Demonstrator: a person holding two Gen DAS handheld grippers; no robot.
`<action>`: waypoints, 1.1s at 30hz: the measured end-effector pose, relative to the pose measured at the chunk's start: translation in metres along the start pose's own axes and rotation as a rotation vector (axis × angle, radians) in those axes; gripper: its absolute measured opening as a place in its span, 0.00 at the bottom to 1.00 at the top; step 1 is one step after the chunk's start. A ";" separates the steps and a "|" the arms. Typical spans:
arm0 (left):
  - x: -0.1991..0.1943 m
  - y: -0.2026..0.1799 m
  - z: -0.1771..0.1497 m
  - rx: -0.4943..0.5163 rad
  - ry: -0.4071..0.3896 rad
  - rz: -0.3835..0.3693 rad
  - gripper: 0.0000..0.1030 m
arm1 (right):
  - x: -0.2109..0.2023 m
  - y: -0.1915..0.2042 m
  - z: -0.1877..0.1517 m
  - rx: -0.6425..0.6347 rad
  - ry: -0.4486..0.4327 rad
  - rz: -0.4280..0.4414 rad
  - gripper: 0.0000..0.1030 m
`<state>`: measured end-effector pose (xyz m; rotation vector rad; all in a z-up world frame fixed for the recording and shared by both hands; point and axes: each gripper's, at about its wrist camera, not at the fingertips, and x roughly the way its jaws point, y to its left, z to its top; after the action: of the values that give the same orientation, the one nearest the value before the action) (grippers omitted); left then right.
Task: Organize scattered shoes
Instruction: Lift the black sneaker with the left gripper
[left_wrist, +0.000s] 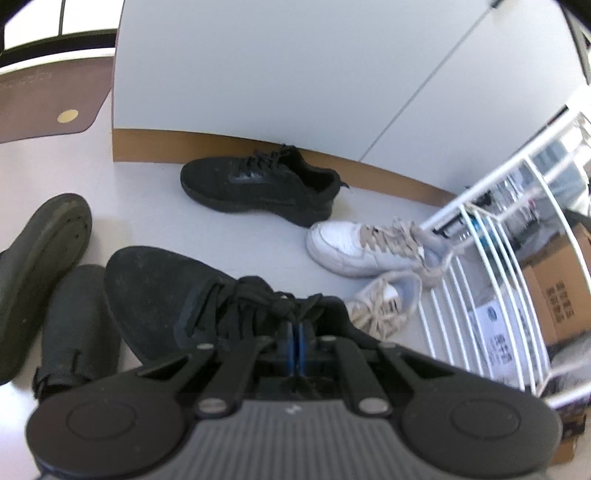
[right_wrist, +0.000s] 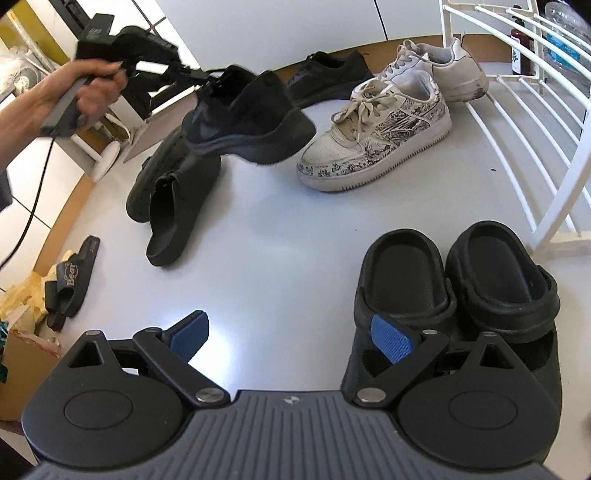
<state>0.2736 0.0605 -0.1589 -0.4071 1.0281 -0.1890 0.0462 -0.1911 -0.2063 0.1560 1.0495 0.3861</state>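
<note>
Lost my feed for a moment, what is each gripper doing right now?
Left gripper: shut on the black sneaker, lifted clear of the floor.
Right gripper: open, holding nothing.

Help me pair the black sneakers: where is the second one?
In the left wrist view, the second black sneaker lies on the floor against the white cabinet, just behind the white sneaker.

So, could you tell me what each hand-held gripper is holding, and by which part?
The left hand-held gripper is shut on the black sneaker, pinching its laces and tongue. The right hand-held gripper is open, holding nothing.
</note>
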 end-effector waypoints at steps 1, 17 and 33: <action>-0.004 0.001 -0.004 -0.002 0.002 0.001 0.02 | 0.000 0.001 0.000 0.000 -0.004 0.007 0.95; -0.023 0.020 -0.093 -0.103 0.112 0.013 0.02 | -0.003 -0.005 -0.004 0.024 -0.012 0.023 0.95; 0.025 0.040 -0.129 -0.123 0.205 0.032 0.05 | 0.005 -0.012 -0.019 0.033 0.042 0.006 0.95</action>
<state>0.1736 0.0573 -0.2528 -0.4894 1.2509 -0.1406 0.0348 -0.2012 -0.2235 0.1813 1.0974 0.3789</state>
